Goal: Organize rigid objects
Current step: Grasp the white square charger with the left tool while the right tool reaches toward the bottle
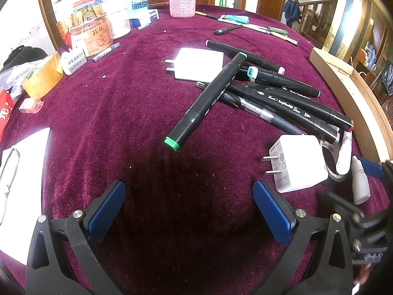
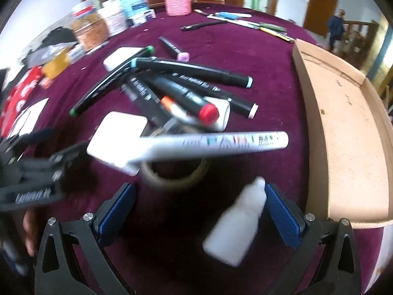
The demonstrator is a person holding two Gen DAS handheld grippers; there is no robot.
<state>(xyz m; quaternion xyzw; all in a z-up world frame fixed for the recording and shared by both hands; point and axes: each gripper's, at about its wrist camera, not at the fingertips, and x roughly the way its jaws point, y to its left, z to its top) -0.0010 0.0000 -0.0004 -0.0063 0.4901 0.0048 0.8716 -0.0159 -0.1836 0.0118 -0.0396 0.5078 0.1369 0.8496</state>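
Marker pile (image 1: 265,91) ahead-right of left gripper (image 1: 189,211), one charger (image 1: 200,64) behind it, another (image 1: 298,162) just right of the tool. Small bottle (image 2: 235,223) between right gripper's (image 2: 200,211) fingers, tape roll (image 2: 175,174) just ahead, cardboard tray (image 2: 348,132) to its right.

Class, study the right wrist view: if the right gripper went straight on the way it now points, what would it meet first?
Probably the small white bottle, lying between the open right gripper fingers, close to the right-hand pad. Beyond it lies the tape roll. The blur leaves depth uncertain.
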